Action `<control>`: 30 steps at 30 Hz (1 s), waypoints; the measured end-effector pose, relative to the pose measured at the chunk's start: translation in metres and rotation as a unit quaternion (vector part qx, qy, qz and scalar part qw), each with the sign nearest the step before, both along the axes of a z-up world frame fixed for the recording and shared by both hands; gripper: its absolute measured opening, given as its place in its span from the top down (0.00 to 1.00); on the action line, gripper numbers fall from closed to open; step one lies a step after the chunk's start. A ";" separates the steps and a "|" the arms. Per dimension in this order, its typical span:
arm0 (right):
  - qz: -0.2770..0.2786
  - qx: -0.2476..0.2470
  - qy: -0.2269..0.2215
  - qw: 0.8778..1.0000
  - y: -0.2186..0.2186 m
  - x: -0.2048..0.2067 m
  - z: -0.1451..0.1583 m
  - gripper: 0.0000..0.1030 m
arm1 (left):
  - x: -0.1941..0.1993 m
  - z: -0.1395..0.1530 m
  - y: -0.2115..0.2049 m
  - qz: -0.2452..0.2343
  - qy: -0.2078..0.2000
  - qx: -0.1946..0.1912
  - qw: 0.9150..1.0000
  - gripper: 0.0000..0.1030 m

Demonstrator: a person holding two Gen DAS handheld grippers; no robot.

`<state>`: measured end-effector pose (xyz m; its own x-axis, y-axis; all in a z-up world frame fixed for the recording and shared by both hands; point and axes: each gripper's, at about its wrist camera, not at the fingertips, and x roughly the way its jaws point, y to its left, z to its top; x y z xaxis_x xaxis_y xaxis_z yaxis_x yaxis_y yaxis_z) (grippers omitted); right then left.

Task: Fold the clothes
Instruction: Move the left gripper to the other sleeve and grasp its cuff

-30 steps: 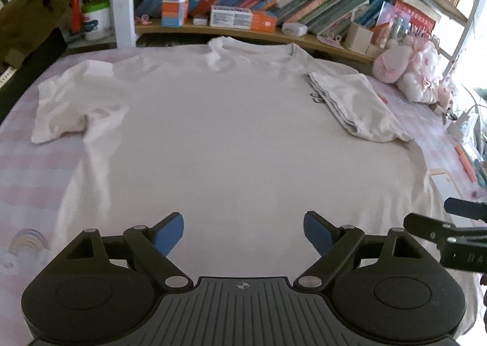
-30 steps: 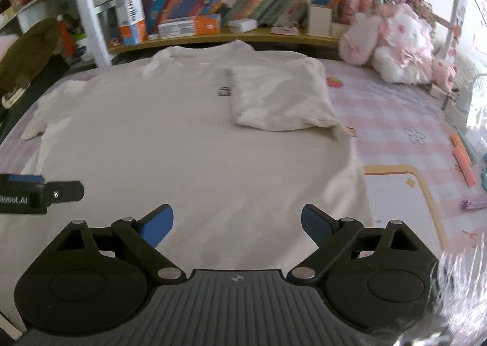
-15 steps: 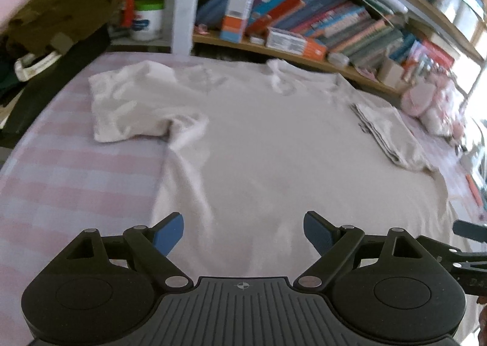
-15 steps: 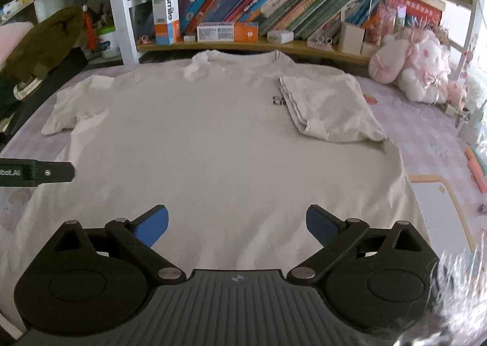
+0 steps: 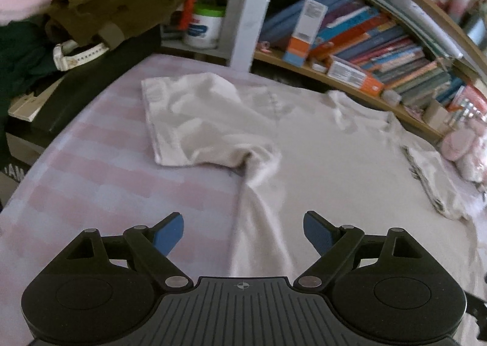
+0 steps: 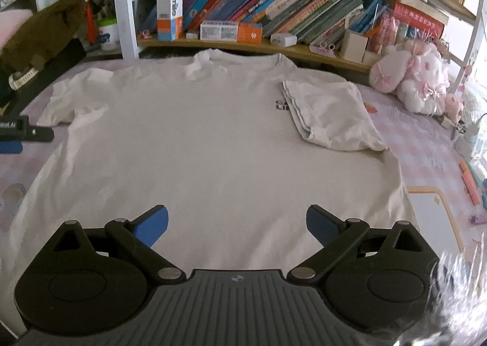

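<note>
A white T-shirt point(image 6: 213, 139) lies flat, front up, on a pink checked bed cover point(image 5: 106, 169), collar towards the bookshelf. Its right sleeve point(image 6: 328, 114) is folded in over the chest. Its left sleeve point(image 5: 197, 124) lies spread out and rumpled. My left gripper point(image 5: 243, 232) is open above the shirt's left side edge point(image 5: 258, 224), below that sleeve, holding nothing. It also shows at the left edge of the right wrist view as the left gripper point(image 6: 18, 133). My right gripper point(image 6: 237, 224) stands open and empty over the shirt's lower middle.
A bookshelf point(image 6: 274, 20) full of books runs along the far side. A brown bag point(image 5: 115, 2) and a dark pile sit at the far left. Pink plush toys point(image 6: 417, 78) are at the far right. Markers point(image 6: 468, 181) and a white pad point(image 6: 432, 218) lie right of the shirt.
My left gripper has swung left, from the shirt's lower middle to its left side edge below the spread sleeve. My right gripper has shifted left over the middle, its jaws a little wider.
</note>
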<state>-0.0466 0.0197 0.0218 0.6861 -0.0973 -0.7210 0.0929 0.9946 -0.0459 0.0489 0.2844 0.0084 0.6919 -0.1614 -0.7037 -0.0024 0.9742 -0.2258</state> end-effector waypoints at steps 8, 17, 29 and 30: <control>-0.004 -0.017 0.008 1.000 0.002 0.002 -0.001 0.05 | 0.045 -0.011 0.032 0.067 -0.023 -0.011 0.997 0.24; -0.017 -0.019 0.013 1.000 -0.001 0.005 0.000 0.05 | 0.098 -0.024 0.066 0.130 -0.023 -0.025 0.991 0.58; -0.014 -0.017 0.018 1.000 -0.001 0.009 -0.003 0.05 | 0.101 -0.027 0.061 0.150 0.003 -0.031 0.988 0.76; -0.014 -0.016 0.018 1.000 -0.001 0.010 -0.003 0.05 | 0.101 -0.027 0.060 0.151 0.002 -0.026 0.988 0.79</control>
<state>-0.0371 0.0192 0.0190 0.6564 -0.1399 -0.7414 0.1186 0.9896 -0.0818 0.1504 0.3443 -0.0190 0.7111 0.0154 -0.7030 -0.2920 0.9159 -0.2753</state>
